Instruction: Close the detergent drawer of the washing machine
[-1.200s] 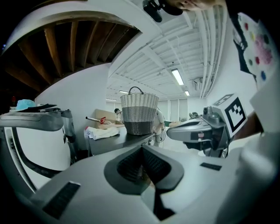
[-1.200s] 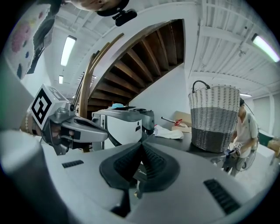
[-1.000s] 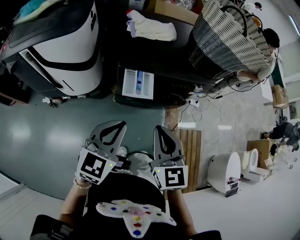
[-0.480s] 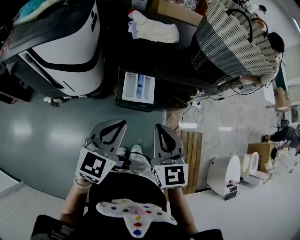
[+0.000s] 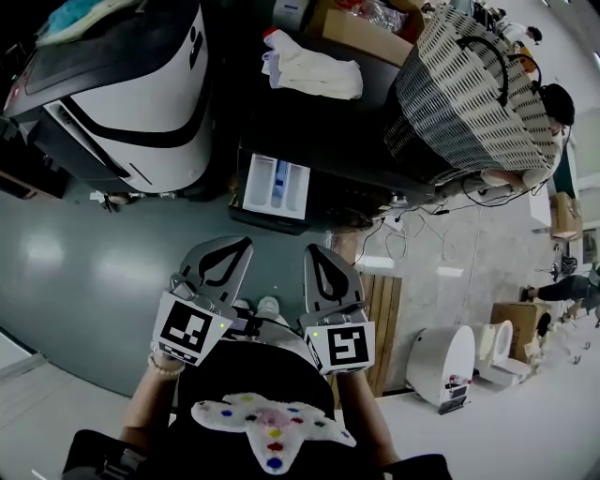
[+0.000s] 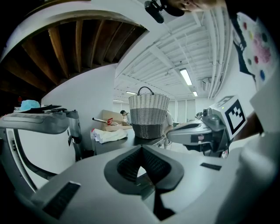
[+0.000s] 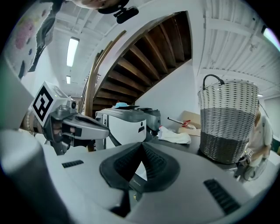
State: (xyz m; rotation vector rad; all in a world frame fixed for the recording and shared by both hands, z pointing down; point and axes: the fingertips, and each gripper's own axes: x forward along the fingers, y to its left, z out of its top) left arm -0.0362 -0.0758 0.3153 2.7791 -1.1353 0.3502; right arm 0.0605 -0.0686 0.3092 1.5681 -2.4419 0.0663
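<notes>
The detergent drawer [image 5: 275, 185] stands pulled out of the dark washing machine [image 5: 319, 122], its white tray and blue compartment open to view. Both grippers hover over the floor in front of it, well short of the drawer and touching nothing. My left gripper [image 5: 247, 244] is shut and empty, and its closed jaws [image 6: 141, 148] point toward the machine. My right gripper [image 5: 314, 251] is just to the right of it, also shut and empty [image 7: 141, 146]. Each gripper shows in the other's view: the right gripper's body [image 6: 197, 131], the left gripper's body [image 7: 76, 124].
A white-and-black appliance [image 5: 141, 84] stands left of the washing machine. On the machine's top lie a white cloth [image 5: 314, 70], a cardboard box [image 5: 352, 23] and a wicker basket [image 5: 469, 84]. Cables [image 5: 412, 202] and a wooden pallet [image 5: 380, 300] are on the floor at right.
The person and both grippers have edged toward the washing machine, so the drawer sits a little nearer in the head view. Both jaws stay shut.
</notes>
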